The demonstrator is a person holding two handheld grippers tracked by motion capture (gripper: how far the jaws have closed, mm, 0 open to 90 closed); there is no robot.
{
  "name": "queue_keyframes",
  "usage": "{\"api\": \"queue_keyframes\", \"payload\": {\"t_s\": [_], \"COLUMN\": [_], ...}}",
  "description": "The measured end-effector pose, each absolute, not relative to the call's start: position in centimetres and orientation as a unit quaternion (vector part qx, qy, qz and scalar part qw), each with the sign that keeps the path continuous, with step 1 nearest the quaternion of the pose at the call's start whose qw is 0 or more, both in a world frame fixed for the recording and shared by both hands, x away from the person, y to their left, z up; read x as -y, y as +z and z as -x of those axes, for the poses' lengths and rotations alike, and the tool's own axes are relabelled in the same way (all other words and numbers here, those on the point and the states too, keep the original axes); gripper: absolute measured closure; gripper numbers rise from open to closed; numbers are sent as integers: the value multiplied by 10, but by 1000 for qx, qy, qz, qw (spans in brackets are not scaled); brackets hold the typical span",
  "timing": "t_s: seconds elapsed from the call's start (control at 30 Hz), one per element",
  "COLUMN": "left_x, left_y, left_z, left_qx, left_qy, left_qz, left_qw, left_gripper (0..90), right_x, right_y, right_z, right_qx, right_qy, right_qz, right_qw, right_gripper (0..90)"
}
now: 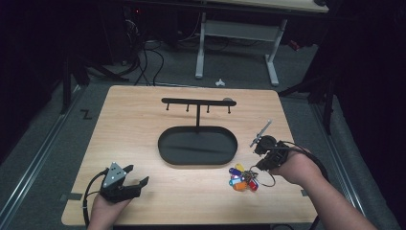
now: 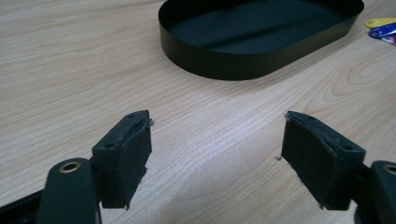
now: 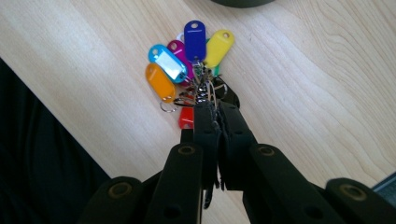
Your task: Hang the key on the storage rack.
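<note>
Gripping key bunch point(image 3: 189, 65), right tool point(image 3: 208, 100) clamped; left tool point(image 2: 215, 144) agape; tray point(image 1: 165, 143) bare

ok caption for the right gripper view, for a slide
Right tool shut on the ring of a bunch of coloured key tags, above the wooden table.

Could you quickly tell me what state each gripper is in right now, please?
Left gripper: open, nothing between its jaws, over the table.
Right gripper: shut on the bunch of key tags at its metal rings.
</note>
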State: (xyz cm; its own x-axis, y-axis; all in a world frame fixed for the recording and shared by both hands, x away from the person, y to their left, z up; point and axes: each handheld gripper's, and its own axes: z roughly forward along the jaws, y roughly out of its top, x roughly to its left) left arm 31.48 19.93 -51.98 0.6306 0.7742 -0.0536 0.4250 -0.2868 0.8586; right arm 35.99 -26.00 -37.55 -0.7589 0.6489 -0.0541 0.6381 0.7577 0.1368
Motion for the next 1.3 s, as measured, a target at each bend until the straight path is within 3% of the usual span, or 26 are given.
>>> {"api": "queue_keyframes", "payload": {"t_s": [1.3], "left_x": [-201], "left_y": [-519], "left_z": [-315], "left_qx": [-386], "left_qy": [191], "left_qz": [-776], "left_qw": [460], "left_gripper": [246], "right_x": [227], "right_y": [-293], "right_z": [-387], "right_qx": [-944], "right_qy": [37], "right_qz": [-320], "right_qw": [68], "right_gripper": [877]}}
